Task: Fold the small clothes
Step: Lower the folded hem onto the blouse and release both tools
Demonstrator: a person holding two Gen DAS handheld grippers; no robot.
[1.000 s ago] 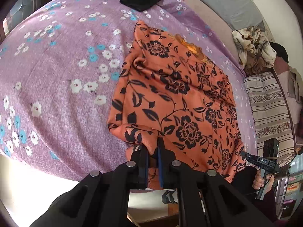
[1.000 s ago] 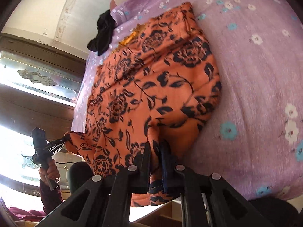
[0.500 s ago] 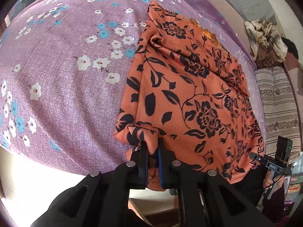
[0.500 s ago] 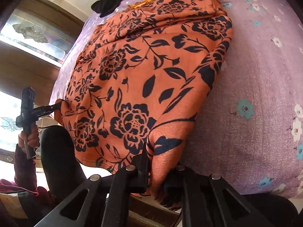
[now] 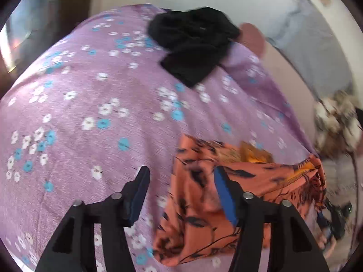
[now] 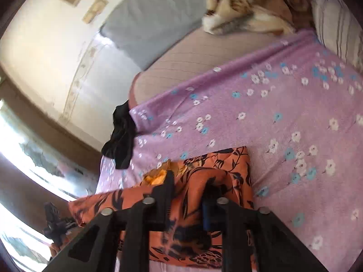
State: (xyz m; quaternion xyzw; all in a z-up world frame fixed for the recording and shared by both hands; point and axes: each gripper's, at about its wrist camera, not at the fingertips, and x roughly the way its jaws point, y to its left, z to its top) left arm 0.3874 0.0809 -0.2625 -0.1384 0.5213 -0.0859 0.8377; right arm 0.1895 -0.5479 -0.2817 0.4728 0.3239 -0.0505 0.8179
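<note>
Orange garment [image 5: 226, 195]: folded on purple bedspread [image 5: 90, 104], near its edge.
My left gripper [image 5: 181, 188]: jaws just opened, apart over it.
My right gripper [image 6: 189, 188]: likewise, released.
Black cloth [image 5: 195, 45]: beyond garment.
Right view only: grey pillow [image 6: 158, 18].

Daylight flooded both fisheye views; the window [image 6: 13, 181] was blown out to white. Motion blur smeared the bedspread [image 5: 90, 104], and dark vignetting curved the edges.

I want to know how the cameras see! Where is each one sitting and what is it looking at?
Left wrist: rides the left gripper, looking down past its open jaws at the purple floral bedsheet.
Right wrist: rides the right gripper, jaws open over the orange floral garment.
Shared: garment, bedsheet, black cloth.
</note>
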